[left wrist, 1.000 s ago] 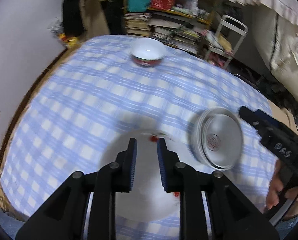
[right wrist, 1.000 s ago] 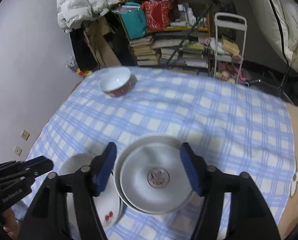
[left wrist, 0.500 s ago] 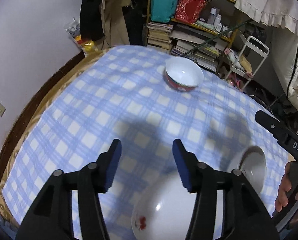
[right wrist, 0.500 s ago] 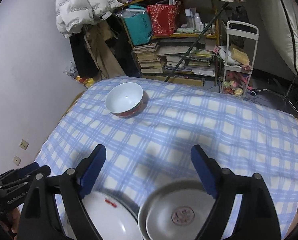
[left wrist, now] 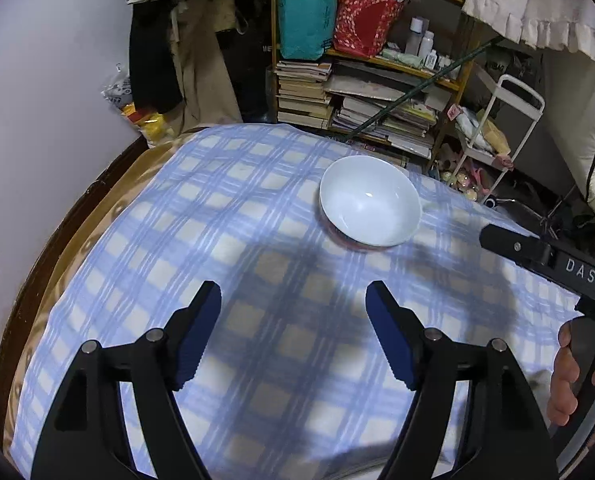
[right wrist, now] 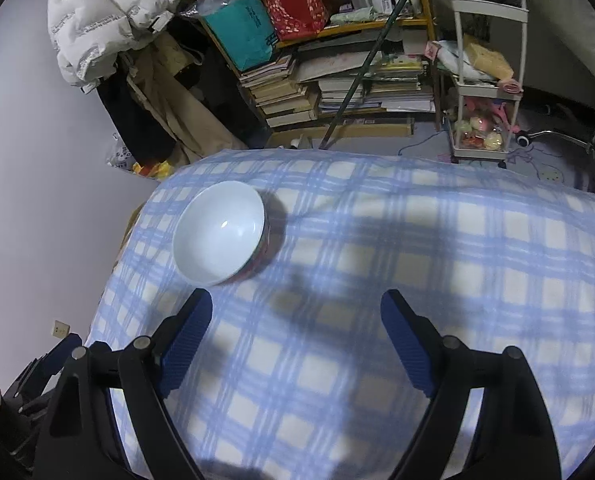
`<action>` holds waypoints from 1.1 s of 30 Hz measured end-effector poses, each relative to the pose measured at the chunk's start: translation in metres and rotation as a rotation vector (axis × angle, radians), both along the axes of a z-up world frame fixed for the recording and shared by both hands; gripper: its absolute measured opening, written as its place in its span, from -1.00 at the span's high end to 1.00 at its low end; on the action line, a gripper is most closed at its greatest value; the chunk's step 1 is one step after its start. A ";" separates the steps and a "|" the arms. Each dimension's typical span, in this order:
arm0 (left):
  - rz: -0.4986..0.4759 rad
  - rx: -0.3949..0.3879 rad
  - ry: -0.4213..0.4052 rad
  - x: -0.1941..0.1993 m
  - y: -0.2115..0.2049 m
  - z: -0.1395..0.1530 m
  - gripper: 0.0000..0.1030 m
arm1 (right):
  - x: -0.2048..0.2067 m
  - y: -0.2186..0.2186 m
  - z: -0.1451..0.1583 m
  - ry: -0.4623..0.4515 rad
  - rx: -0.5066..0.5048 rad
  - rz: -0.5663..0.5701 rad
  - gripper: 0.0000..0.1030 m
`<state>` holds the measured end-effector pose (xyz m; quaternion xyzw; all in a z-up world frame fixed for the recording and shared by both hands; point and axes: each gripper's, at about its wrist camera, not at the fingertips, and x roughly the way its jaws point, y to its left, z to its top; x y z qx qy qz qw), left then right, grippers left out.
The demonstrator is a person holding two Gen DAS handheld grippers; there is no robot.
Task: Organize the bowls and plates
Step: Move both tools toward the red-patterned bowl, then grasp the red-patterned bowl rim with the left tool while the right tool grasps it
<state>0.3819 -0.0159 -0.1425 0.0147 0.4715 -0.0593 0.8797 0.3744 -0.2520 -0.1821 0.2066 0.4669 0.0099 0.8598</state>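
Observation:
A white bowl (left wrist: pixel 370 200) with a red outer band stands upright at the far end of the blue-checked table (left wrist: pixel 257 264). My left gripper (left wrist: pixel 293 300) hovers short of it, its jaws opening, nothing between them. In the right wrist view the same bowl (right wrist: pixel 219 232) lies ahead and to the left, just beyond the left fingertip. My right gripper (right wrist: pixel 297 304) is open and empty over bare cloth. The right gripper's body (left wrist: pixel 545 260) and a hand (left wrist: pixel 565 376) show at the left view's right edge. The plates are out of view.
Beyond the table's far edge stand a crowded bookshelf (left wrist: pixel 357 92), hanging coats (right wrist: pixel 109 20) and a white trolley (right wrist: pixel 485 72). A lilac wall (left wrist: pixel 37 120) runs along the table's left side, where a dark wooden rim (left wrist: pixel 57 232) shows.
Both grippers have moved forward away from the white plate and the metal plates, which left view. The bowl is much closer. The left jaws have spread from nearly shut to wide; the right widened too.

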 end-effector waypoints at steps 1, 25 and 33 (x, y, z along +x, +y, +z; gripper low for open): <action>-0.009 -0.002 0.012 0.006 -0.002 -0.003 -0.44 | 0.008 0.000 -0.003 -0.003 0.004 0.005 -0.76; 0.067 -0.261 0.138 0.066 0.004 -0.050 -0.43 | 0.074 0.025 -0.079 0.111 0.090 0.060 0.85; 0.080 -0.355 0.223 0.091 -0.008 -0.082 0.57 | 0.067 0.027 -0.071 0.093 0.133 0.082 0.88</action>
